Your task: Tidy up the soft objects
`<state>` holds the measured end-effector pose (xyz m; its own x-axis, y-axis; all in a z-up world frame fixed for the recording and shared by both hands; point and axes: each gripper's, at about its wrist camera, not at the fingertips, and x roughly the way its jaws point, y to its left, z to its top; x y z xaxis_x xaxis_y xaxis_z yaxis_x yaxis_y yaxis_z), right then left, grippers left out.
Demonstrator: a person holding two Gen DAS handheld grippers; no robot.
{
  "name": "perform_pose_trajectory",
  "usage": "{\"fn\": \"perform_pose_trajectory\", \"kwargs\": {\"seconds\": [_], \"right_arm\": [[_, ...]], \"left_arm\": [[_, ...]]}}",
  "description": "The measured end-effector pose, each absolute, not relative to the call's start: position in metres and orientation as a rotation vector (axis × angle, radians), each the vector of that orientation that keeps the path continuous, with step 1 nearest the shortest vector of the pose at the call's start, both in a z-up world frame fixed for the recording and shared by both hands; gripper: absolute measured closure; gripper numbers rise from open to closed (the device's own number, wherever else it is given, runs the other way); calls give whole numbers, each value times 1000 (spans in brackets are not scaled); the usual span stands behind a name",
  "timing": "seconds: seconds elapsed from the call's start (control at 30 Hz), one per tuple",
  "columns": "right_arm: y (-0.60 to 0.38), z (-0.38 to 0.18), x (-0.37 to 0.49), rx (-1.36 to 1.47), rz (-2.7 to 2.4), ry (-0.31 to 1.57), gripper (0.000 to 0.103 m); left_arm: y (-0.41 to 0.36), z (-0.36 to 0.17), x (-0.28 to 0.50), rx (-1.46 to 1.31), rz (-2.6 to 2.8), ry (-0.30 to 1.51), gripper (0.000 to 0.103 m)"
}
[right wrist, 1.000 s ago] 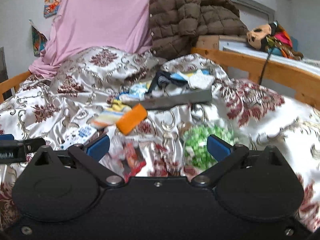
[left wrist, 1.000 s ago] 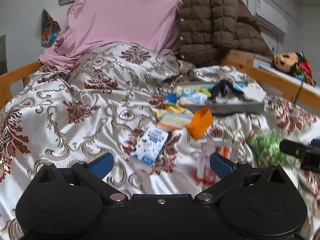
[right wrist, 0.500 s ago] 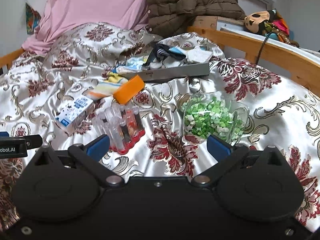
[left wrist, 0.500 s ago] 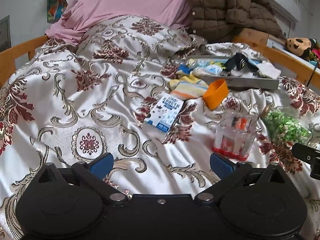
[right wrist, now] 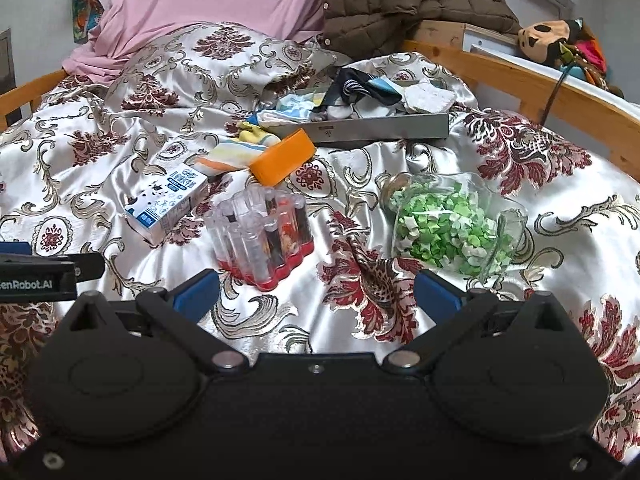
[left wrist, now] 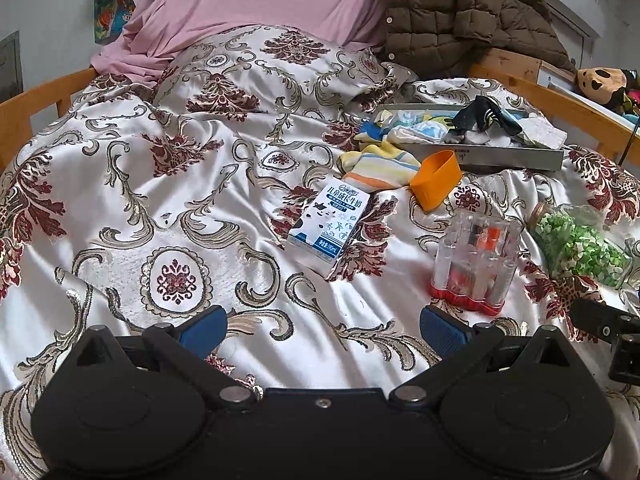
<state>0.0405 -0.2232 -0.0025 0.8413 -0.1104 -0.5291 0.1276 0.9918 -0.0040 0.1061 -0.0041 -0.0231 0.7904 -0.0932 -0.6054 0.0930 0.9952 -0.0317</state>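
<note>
Both tools, left (left wrist: pixel 323 326) and right (right wrist: pixel 316 290), gape wide over one milk carton (left wrist: pixel 329 222), one orange cup (left wrist: pixel 436 179), one striped sock (left wrist: pixel 378 169).

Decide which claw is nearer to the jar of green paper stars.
Right. The right claw sits just before the jar, which lies ahead toward its right finger; from the left claw the jar is far off right.

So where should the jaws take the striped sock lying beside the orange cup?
Probably the bunched near edge of the striped sock, coming from above with the left gripper. It lies flat and limp on the bedspread, and the orange cup crowds its right side.
</note>
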Motion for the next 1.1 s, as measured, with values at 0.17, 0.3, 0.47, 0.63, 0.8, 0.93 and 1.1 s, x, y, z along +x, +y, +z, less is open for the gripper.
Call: {"fn": "perform_pose_trajectory", "kwargs": {"seconds": [0.17, 0.3, 0.47, 0.63, 0.8, 0.93, 1.1], "right_arm": [[-225, -1, 41, 29, -102, 545, 1], [-225, 0, 43, 28, -94, 524, 1], [-227, -1, 46, 33, -85, 483, 1], [-225, -1, 50, 20, -78, 432, 1], [-222, -2, 62, -7, -71, 395, 1], [-222, -4, 74, -13, -78, 363, 1], [-217, -8, 89, -54, -76, 346, 1]], "left_arm": [[-6, -25, 110, -5, -105, 658, 1], [-6, -26, 113, -8, -101, 664, 1], [-4, -25, 121, -31, -91, 663, 1], [-5, -23, 129, -31, -87, 648, 1], [-7, -21, 139, -6, -87, 617, 1], [-8, -20, 148, 15, -88, 584, 1], [-7, -17, 161, 18, -68, 528, 1]]}}
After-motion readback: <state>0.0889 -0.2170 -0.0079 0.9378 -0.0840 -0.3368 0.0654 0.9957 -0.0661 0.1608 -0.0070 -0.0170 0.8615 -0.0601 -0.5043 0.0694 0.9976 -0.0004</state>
